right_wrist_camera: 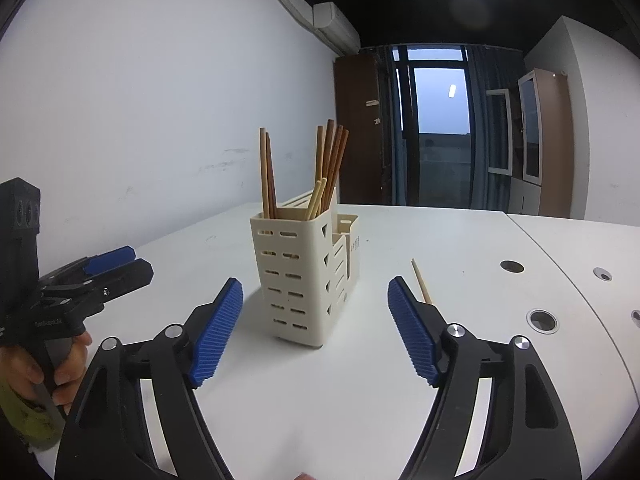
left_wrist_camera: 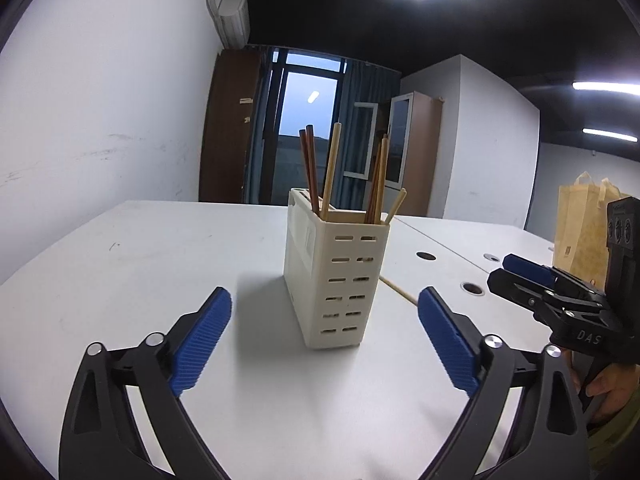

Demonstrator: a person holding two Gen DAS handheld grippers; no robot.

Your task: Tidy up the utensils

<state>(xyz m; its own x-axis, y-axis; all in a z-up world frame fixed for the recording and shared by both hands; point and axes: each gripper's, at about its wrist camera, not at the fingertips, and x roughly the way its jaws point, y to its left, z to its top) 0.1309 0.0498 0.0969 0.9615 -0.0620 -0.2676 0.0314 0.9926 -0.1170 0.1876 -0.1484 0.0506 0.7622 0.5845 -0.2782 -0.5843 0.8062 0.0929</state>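
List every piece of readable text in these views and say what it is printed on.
"DAS": white letters on the black body of the right gripper, seen from the left wrist view.
Small print on the left gripper body: too blurred to read.
Marking on the utensil holder side compartment: too small to read.
Square code on the yellow bag: unreadable.

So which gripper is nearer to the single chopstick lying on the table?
Right. The right gripper has the loose chopstick just beyond its right fingertip. The left gripper faces the utensil holder, with that chopstick farther off, past the holder's right side.
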